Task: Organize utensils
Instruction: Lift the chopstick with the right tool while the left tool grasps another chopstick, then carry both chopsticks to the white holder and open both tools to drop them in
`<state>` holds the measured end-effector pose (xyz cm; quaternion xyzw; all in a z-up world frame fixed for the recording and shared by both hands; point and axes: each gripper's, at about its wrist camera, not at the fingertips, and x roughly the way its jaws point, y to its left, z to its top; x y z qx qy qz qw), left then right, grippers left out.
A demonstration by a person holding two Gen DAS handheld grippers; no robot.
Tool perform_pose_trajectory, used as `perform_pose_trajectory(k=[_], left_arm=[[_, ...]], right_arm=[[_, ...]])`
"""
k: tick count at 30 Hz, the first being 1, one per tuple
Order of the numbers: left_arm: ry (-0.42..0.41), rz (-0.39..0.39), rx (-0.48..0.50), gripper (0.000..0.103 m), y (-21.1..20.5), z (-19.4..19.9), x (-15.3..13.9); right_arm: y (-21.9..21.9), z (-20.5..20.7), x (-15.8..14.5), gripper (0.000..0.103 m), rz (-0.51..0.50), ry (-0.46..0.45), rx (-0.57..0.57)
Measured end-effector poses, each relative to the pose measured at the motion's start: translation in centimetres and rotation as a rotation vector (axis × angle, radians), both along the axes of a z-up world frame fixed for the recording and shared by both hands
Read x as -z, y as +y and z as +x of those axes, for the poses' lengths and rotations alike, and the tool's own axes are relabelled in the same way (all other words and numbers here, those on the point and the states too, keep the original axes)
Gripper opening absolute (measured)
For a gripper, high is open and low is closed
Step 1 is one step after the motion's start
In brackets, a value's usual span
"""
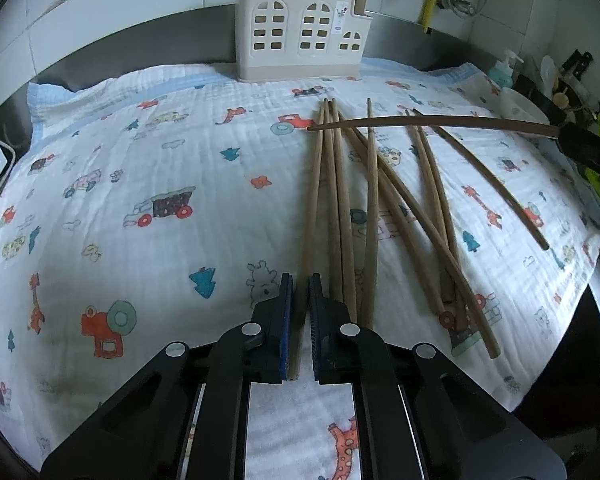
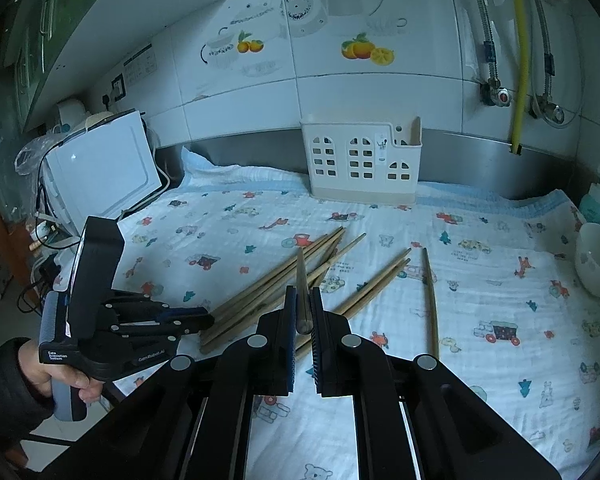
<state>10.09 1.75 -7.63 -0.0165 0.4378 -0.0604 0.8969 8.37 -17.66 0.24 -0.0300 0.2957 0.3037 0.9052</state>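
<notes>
- white utensil holder [image 2: 362, 160] stands at the cloth's [image 1: 140, 168] far edge; contents not discernible.
- left gripper [image 1: 299, 292] clamped on one chopstick [image 1: 310, 208] of the pile [image 1: 380, 208].
- right gripper [image 2: 302, 308] clamped on a dark chopstick [image 2: 301, 280], raised over the pile.

A white cloth [image 2: 480, 292] printed with cartoon vehicles and animals covers the counter. At far right sit a white bowl [image 2: 596, 264] and a teal soap bottle [image 2: 594, 204]; a yellow pipe [image 2: 521, 52] runs down fruit-decorated wall tiles [image 2: 366, 50], a white appliance [image 2: 104, 172] at left.

Two near wrist views, shared chopsticks [image 1: 374, 200]
</notes>
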Motion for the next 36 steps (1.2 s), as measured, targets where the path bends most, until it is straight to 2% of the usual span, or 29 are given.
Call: perform_pose_trajectory(k=[4, 9, 16, 28, 36], left_arm=[[-0.032, -0.054, 0.006, 0.005, 0.6, -0.1, -1.5], [-0.111, -0.084, 0.007, 0.005, 1.3, -0.5, -4.3], [-0.190, -0.114, -0.007, 0.005, 2.2, 0.2, -6.6], [-0.242, -0.093, 0.023, 0.005, 2.8, 4.0, -9.7], [-0.247, -0.064, 0.066, 0.005, 2.5, 7.7, -12.7]], right_arm=[[-0.4, 0.3, -1.5, 0.007, 0.018, -0.017, -0.006], [-1.2, 1.3, -3.9, 0.007, 0.076, -0.028, -0.024], [-2.1, 2.6, -8.4, 0.007, 0.171, -0.058, -0.061], [-0.8, 8.1, -12.1, 0.007, 0.071, -0.081, -0.063], [-0.1, 12.6, -16.1, 0.007, 0.022, -0.187, 0.001]])
